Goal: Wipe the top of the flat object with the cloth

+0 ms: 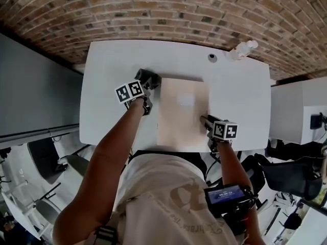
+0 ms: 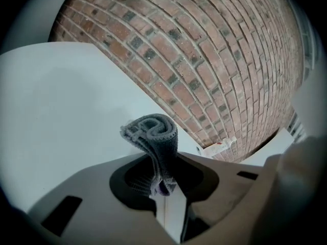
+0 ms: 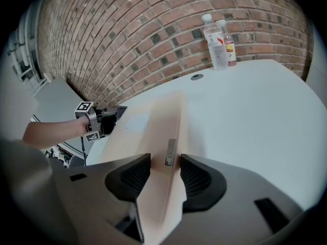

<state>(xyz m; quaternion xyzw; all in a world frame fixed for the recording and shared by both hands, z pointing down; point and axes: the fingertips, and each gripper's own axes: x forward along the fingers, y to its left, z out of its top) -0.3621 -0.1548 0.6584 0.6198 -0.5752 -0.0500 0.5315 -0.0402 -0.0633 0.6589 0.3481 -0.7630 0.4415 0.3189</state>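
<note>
A pale wooden board [image 1: 181,111] lies flat in the middle of the white table [image 1: 110,65]. My left gripper [image 1: 152,80] hovers at the board's far left corner, shut on a folded grey cloth [image 2: 153,134] that sticks up out of its jaws [image 2: 161,180]. In the head view the cloth [image 1: 151,77] shows as a dark bundle just left of the board. My right gripper [image 1: 206,120] is at the board's near right edge. In the right gripper view that edge [image 3: 166,137] runs between the two pads, which close on it [image 3: 164,173]. The left gripper [image 3: 99,119] shows beyond the board.
Two clear bottles [image 3: 218,37] stand at the table's far right corner, with a small dark round cap [image 1: 212,57] beside them. Red brick paving lies beyond the table. Another white table [image 1: 299,111] stands to the right, dark chairs below it.
</note>
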